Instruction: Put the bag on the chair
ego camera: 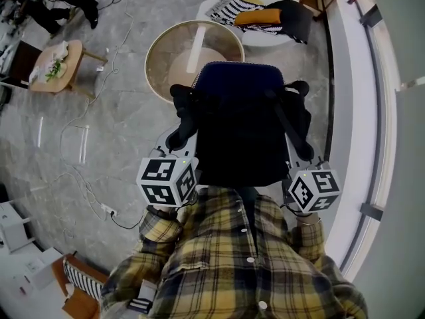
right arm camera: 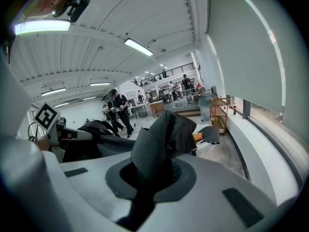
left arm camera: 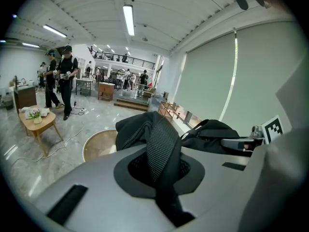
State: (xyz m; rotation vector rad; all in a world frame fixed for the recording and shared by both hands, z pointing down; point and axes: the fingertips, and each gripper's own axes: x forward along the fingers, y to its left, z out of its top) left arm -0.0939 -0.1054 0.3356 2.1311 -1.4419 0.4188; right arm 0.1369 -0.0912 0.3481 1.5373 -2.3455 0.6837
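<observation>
A black bag (ego camera: 242, 131) hangs in front of me, held up off the floor between both grippers. My left gripper (ego camera: 180, 138) is shut on a woven shoulder strap (left arm camera: 161, 144) that runs between its jaws. My right gripper (ego camera: 302, 153) is shut on the other strap (right arm camera: 150, 153) in the same way. In the left gripper view the bag's body (left arm camera: 212, 132) bulges beyond the strap. A white round chair (ego camera: 262, 40) with striped and orange cushions stands farther ahead, beyond the bag.
A round beige table (ego camera: 166, 58) stands on the floor just past the bag. At the left is a small wooden table (ego camera: 63, 62), with cables (ego camera: 80, 178) trailing over the grey floor. A curved window ledge (ego camera: 358, 111) runs along the right. People (left arm camera: 65, 79) stand farther off.
</observation>
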